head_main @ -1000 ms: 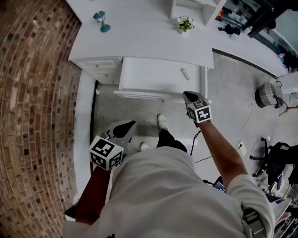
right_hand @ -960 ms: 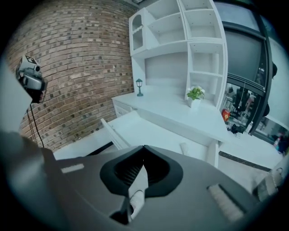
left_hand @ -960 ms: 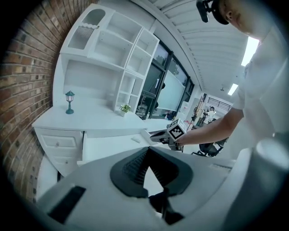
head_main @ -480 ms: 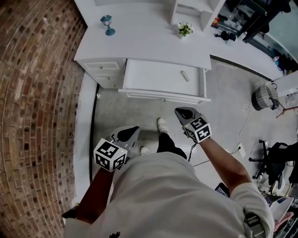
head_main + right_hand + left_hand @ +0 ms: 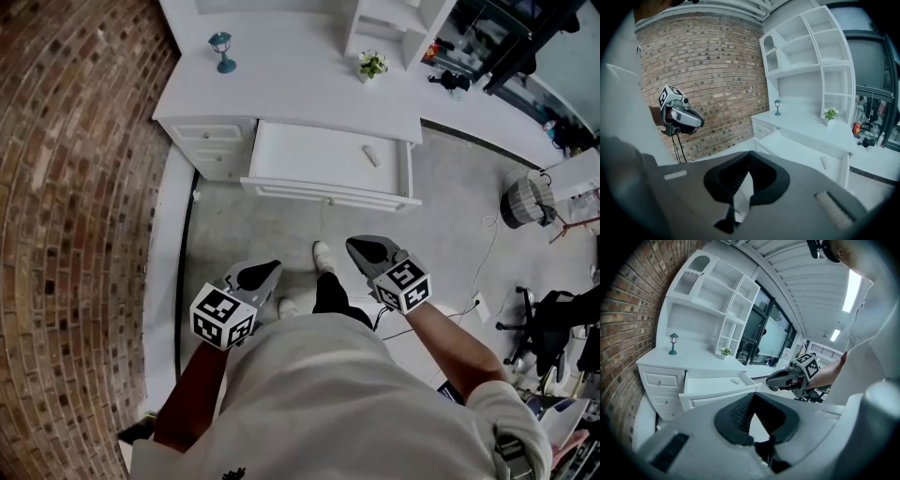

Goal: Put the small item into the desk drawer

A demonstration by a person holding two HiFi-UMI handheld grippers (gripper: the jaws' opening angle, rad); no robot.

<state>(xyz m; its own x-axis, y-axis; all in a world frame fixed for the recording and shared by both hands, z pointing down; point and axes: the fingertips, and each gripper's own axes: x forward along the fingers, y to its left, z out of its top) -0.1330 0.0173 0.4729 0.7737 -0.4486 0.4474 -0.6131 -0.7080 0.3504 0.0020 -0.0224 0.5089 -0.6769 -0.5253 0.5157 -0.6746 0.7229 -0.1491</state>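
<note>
The right gripper (image 5: 749,154) is held with its jaws together, and nothing is seen between them. The left gripper (image 5: 751,397) is closed and empty as well. Both are held low in front of the person, well apart from the desk (image 5: 300,89). The drawer (image 5: 328,192) is pulled open, and the small item (image 5: 371,156) is seen lying inside it, toward its right side.

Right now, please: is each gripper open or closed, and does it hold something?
Left gripper: closed, holding nothing.
Right gripper: closed, holding nothing.
</note>
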